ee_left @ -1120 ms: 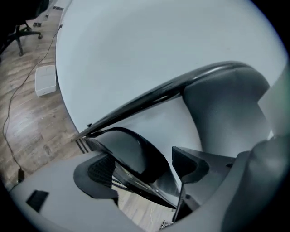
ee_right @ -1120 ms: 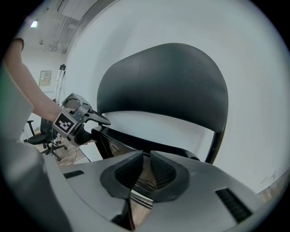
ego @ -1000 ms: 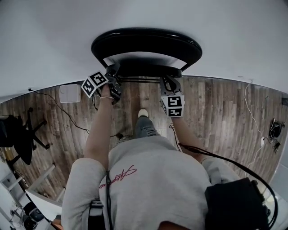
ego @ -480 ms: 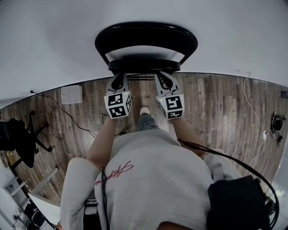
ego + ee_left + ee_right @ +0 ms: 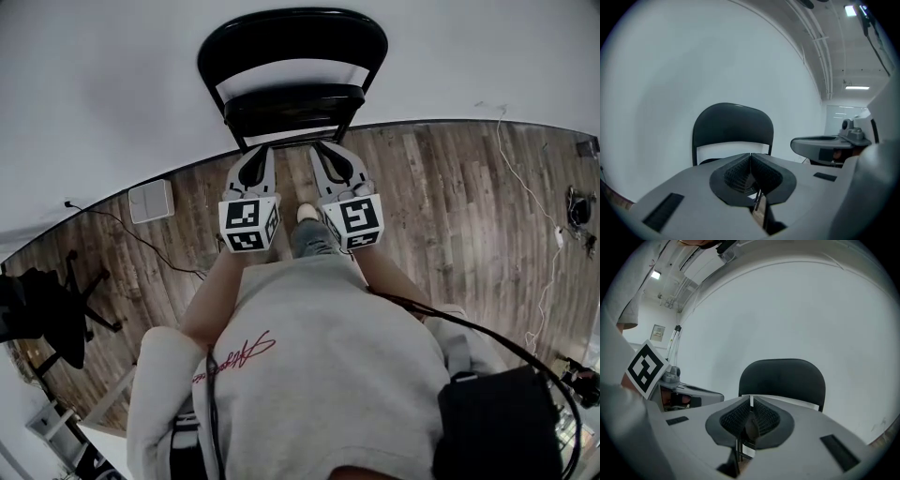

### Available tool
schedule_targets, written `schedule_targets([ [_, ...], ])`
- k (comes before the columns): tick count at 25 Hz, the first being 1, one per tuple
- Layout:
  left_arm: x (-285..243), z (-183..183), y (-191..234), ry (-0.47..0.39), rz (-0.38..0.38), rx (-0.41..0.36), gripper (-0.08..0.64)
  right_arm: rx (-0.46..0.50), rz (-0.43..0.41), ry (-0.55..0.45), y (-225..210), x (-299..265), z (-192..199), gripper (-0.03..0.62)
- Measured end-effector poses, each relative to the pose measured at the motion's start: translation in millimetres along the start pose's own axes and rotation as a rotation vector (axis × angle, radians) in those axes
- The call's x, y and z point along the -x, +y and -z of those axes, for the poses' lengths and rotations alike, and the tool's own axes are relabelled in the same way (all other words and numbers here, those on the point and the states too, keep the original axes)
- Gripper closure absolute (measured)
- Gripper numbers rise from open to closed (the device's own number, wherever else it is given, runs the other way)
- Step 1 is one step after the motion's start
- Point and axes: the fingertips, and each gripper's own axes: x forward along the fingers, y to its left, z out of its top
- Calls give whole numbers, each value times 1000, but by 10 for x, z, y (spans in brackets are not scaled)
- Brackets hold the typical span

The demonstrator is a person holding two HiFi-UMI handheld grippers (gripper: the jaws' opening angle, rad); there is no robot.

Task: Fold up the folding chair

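The black folding chair [image 5: 292, 56] stands against the white wall, its seat [image 5: 293, 105] showing as a narrow dark band under the backrest. My left gripper [image 5: 265, 150] and right gripper [image 5: 319, 148] hover side by side just short of the seat's front edge, touching nothing. In the left gripper view the left gripper [image 5: 750, 154] is shut and empty, with the chair's backrest [image 5: 732, 125] behind it. The right gripper view shows the right gripper [image 5: 751, 398] with its pads together and nothing between them, and the backrest [image 5: 783, 377] beyond.
The wooden floor [image 5: 441, 206] carries a white flat box [image 5: 150, 200] at left, loose cables [image 5: 525, 216] at right and a black office chair [image 5: 47, 319] at far left. A shoe [image 5: 306, 214] stands below the grippers. A black bag [image 5: 497, 422] sits at lower right.
Both grippers have drawn back from the chair's seat and risen. The left gripper rolled so its marker cube faces up, and its jaws closed. The chair now looks narrower.
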Motion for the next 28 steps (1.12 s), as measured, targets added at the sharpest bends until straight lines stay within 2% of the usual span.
schedule_targets([
  [4,403,-98,-184,-59,49,-23,540,0,38,-35,280,339,-74,560],
  [10,930,-249,-518,-155,98,-165,540,-3,68,-92,600,754,-273,560],
  [15,1184,-328,-617,-195,108,-125,540,8,71,-120,719,1035,-347,561],
  [22,1390,-302,-752,-204,108,-79,540,21,72,-112,782,1282,-350,568],
  [28,1532,-245,-906,-211,116,-79,540,10,79,-111,796,1482,-312,569],
])
